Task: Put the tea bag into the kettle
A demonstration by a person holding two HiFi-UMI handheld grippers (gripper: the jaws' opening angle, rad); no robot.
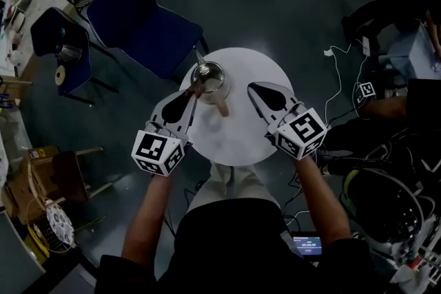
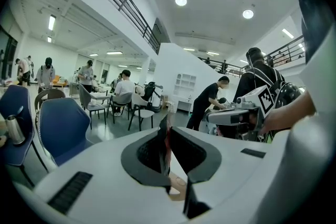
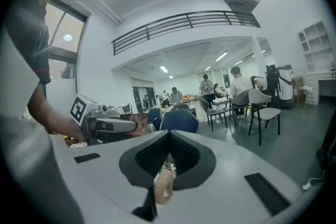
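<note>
A steel kettle (image 1: 209, 76) with a wooden handle (image 1: 220, 105) stands open-topped on the round white table (image 1: 241, 141), toward its far left side. My left gripper (image 1: 195, 89) is shut on a thin reddish tea bag (image 2: 166, 145), held upright between the jaws just left of the kettle's rim. My right gripper (image 1: 252, 87) hovers to the right of the kettle, jaws shut with nothing between them. In the right gripper view the wooden handle (image 3: 163, 187) shows low beneath the shut jaws, and the left gripper with the tea bag (image 3: 137, 124) is at the left.
Two blue chairs (image 1: 141, 17) (image 1: 62, 45) stand beyond the table on the left. A white cable (image 1: 337, 79) and equipment lie on the floor to the right. Cardboard boxes (image 1: 34, 175) sit at the left. People sit and stand in the hall behind.
</note>
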